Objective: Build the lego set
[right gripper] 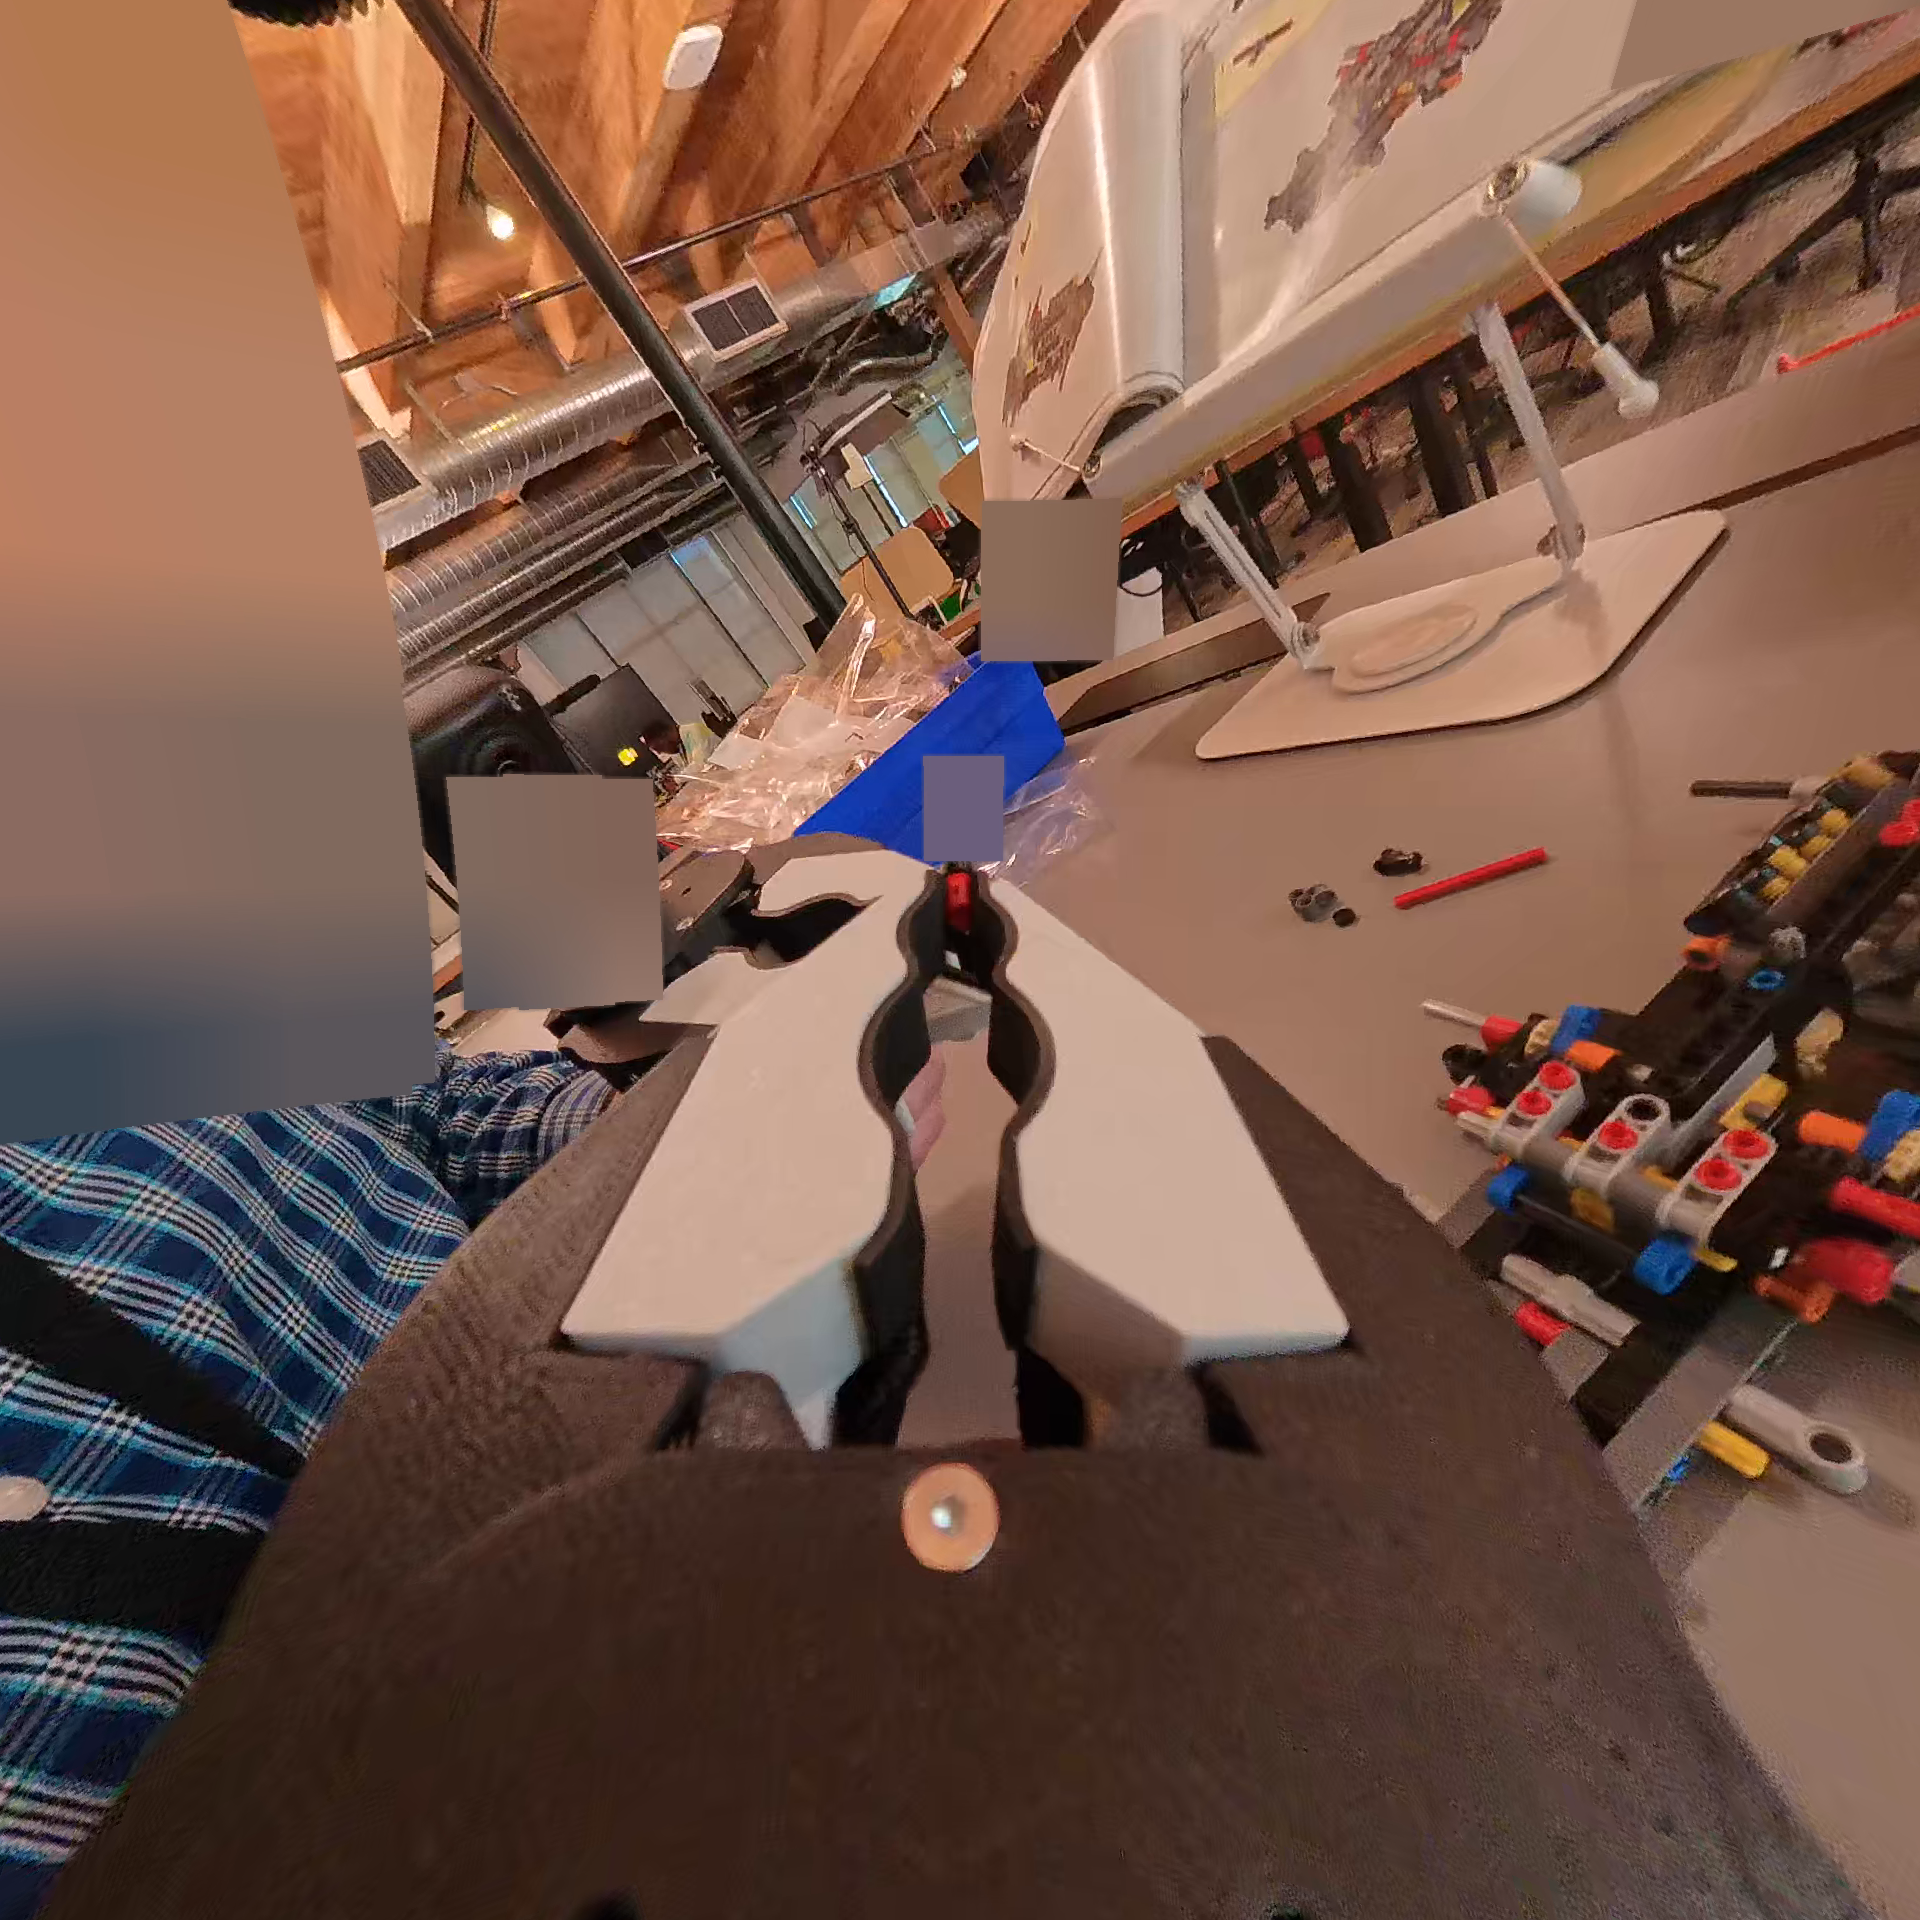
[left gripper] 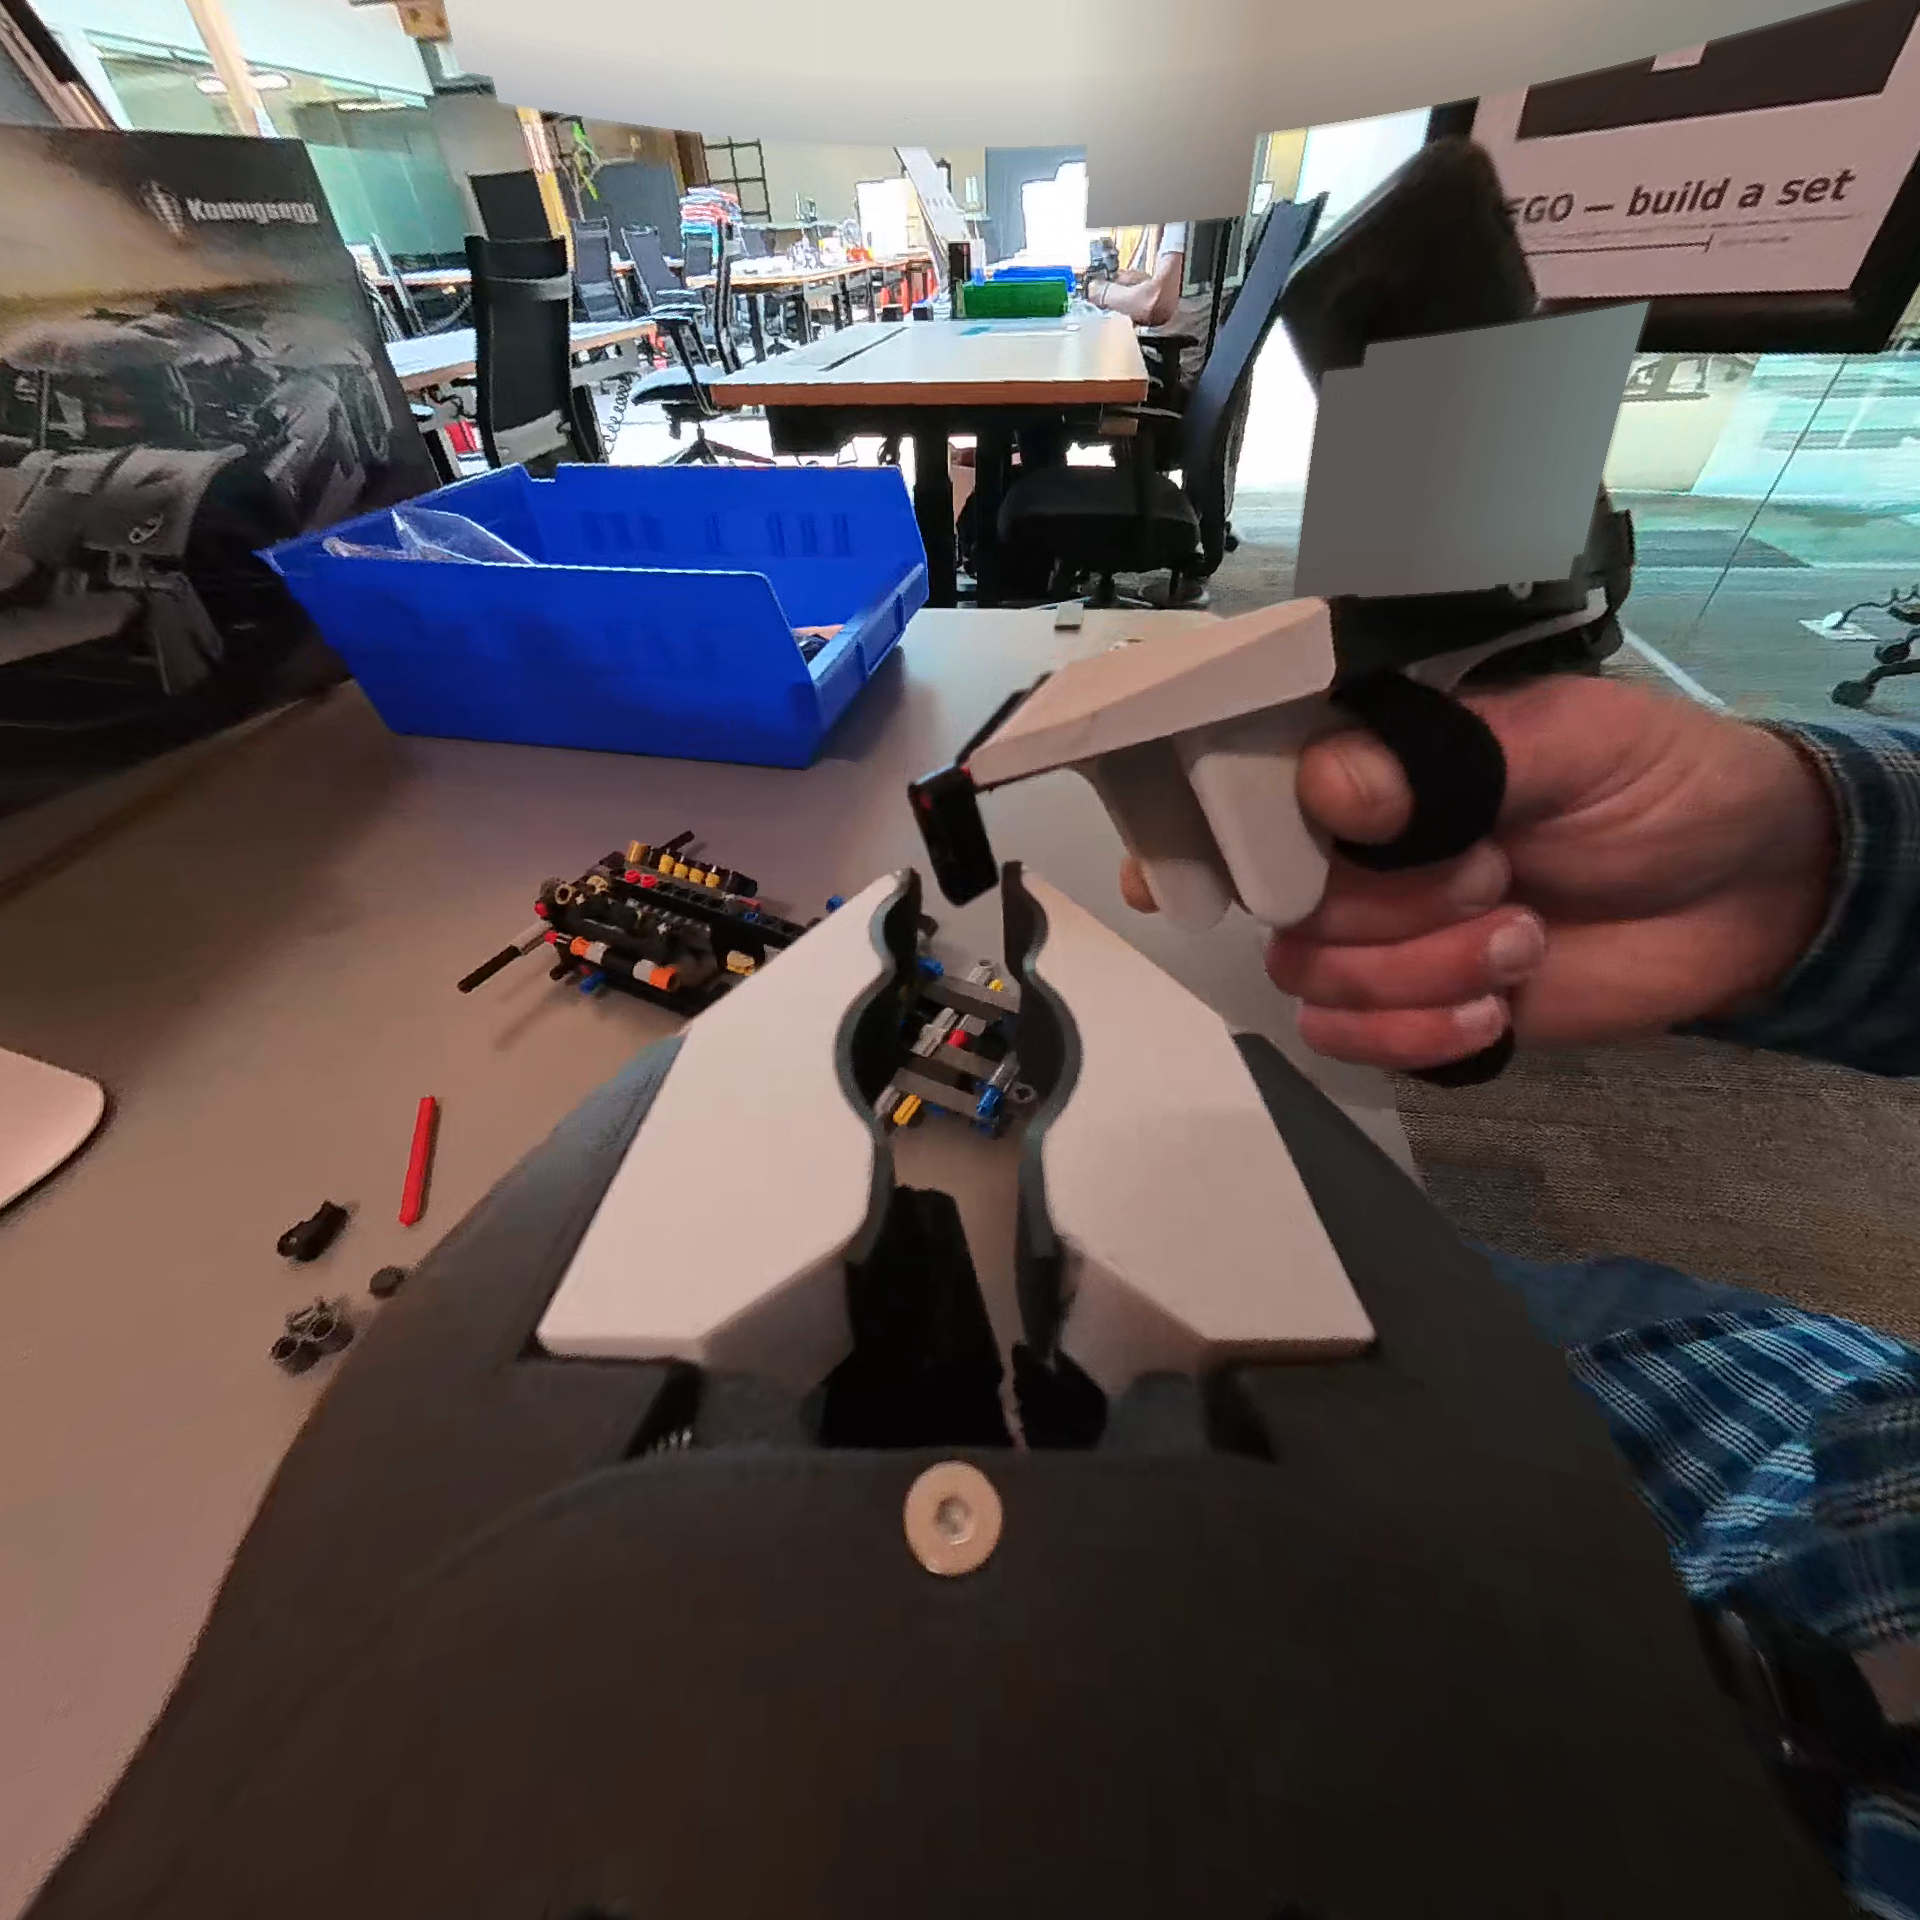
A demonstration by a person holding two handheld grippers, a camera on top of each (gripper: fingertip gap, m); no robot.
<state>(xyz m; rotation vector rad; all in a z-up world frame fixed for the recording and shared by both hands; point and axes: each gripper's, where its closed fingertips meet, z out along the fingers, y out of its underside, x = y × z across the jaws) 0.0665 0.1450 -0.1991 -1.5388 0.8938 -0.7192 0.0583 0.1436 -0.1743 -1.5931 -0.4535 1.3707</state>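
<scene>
Step in hand, judged: hand-over of small black Technic piece (left gripper: pixel 954 844), red pin on it, held at 12 o'clock of left gripper (left gripper: pixel 961 883), jaws slightly parted, empty; right gripper (right gripper: pixel 961 883) clamped on piece. Align before closing, release after. Lego chassis assembly (left gripper: pixel 665 925): black, multicoloured pins, on grey table (left gripper: pixel 260 935), 10 o'clock

Open-plan office. Grey worktop (left gripper: pixel 187 935) in the foreground. At 12 o'clock, a wood-edged desk (left gripper: pixel 935 364) with black office chairs (left gripper: pixel 520 343) around it, more desks behind. Glass partition (left gripper: pixel 1766 468) at 2 o'clock, carpeted floor (left gripper: pixel 1610 1174) below. Overhead: exposed timber ceiling (right gripper: pixel 644 135), silver ducts (right gripper: pixel 540 457), one lit spotlight (right gripper: pixel 502 222).
</scene>
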